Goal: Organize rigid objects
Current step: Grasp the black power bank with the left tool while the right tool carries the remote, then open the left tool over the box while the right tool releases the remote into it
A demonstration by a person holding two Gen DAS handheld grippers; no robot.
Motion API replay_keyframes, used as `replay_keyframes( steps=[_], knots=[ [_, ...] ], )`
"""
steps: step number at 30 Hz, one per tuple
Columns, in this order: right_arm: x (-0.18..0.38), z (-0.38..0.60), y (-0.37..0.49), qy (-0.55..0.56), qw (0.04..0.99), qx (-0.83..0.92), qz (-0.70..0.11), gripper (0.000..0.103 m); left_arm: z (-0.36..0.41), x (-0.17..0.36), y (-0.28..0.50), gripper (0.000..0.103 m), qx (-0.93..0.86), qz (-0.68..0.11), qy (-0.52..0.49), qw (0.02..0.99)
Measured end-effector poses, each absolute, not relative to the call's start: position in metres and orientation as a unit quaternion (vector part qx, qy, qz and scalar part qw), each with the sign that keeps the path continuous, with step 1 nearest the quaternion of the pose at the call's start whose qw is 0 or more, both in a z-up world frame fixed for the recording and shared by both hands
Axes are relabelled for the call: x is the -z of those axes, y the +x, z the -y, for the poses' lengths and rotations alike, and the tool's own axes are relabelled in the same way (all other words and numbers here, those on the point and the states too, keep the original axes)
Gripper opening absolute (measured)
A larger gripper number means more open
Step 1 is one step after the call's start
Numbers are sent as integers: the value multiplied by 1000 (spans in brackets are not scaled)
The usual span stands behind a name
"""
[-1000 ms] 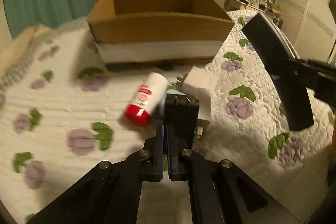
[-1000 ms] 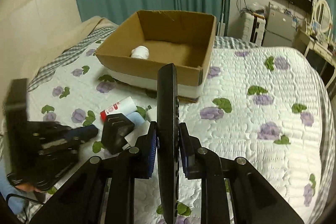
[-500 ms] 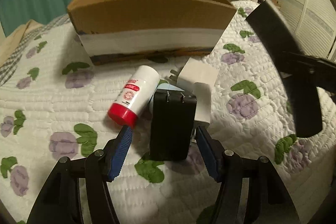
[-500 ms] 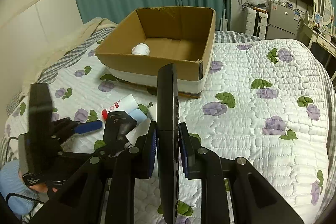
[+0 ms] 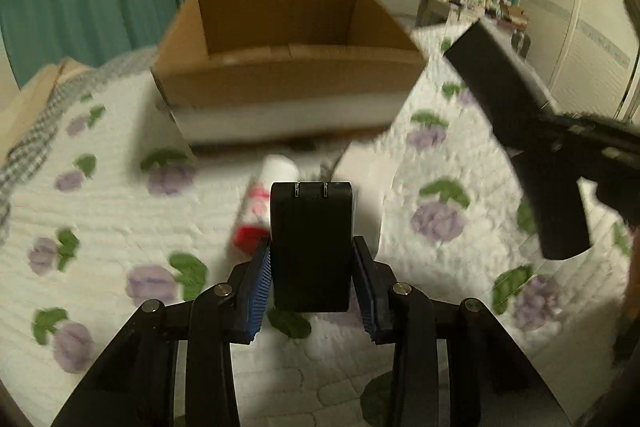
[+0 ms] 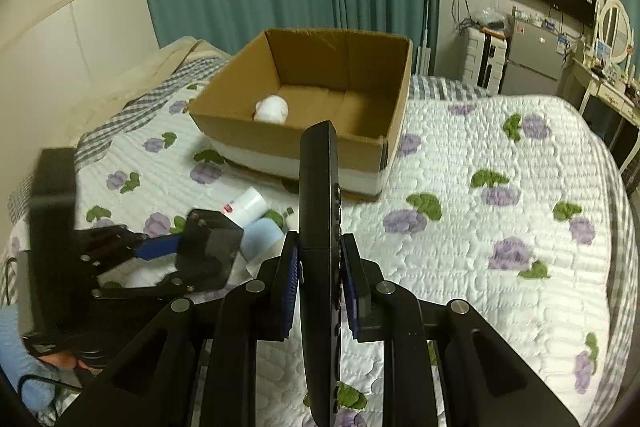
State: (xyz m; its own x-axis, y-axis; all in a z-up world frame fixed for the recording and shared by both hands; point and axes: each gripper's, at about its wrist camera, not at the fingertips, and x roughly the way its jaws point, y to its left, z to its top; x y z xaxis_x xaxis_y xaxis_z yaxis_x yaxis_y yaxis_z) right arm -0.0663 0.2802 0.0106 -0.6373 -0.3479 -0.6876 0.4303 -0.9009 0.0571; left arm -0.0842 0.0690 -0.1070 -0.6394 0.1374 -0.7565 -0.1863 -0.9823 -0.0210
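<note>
Holding a black charger block (image 5: 311,247) in my left gripper (image 5: 312,275), I have the blue pads pressed against its two sides and its folded prongs pointing away from me toward the cardboard box (image 5: 288,83). My right gripper (image 6: 318,275) is clamped on a black remote control (image 6: 320,227), which stands on edge between the pads with its far end aimed at the same box. Both things hang above the quilted bed (image 6: 500,227), near the box but not yet over its opening.

Inside the box I can see one white round thing (image 6: 272,109) lying by the left wall; the remaining floor looks bare. On the bed just near of the box a few pieces wait: a white tube with a red cap (image 5: 260,211), a white adapter (image 5: 372,183) to its right, and a pale blue thing (image 6: 262,237) partly hidden behind the charger block.

I judge the job early: one item stowed, two in hand and ready to drop in, at least three left on the bed.
</note>
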Motion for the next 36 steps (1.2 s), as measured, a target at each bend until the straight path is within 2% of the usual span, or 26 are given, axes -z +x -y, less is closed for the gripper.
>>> replay_keyframes(
  steps=[6,12,19,24,26,28,29,36],
  knots=[
    [-55,-264,-83,324,215,917,-84,19,-60,42,-103,38,-928,-19,-361,90],
    [-87,-241,-124,293,213,927,-100,19,-51,-4,-157,38,-945,-16,-317,84],
    [-68,-229,-175,304,210,924,-103,19,-49,26,-227,38,-933,-27,-352,71],
    [-48,-233,-194,321,212,918,-92,19,-49,55,-245,39,-928,-42,-362,73],
    [-46,-234,-197,323,212,918,-92,19,-49,56,-245,42,-934,-37,-349,72],
    [-48,-235,-199,322,208,919,-92,19,-48,49,-241,58,-943,-42,-323,66],
    [-50,-236,-200,321,207,920,-90,19,-47,45,-240,62,-946,-45,-315,63],
    [-65,-228,-205,317,207,922,-82,19,-36,25,-227,64,-950,-39,-305,45]
  ],
)
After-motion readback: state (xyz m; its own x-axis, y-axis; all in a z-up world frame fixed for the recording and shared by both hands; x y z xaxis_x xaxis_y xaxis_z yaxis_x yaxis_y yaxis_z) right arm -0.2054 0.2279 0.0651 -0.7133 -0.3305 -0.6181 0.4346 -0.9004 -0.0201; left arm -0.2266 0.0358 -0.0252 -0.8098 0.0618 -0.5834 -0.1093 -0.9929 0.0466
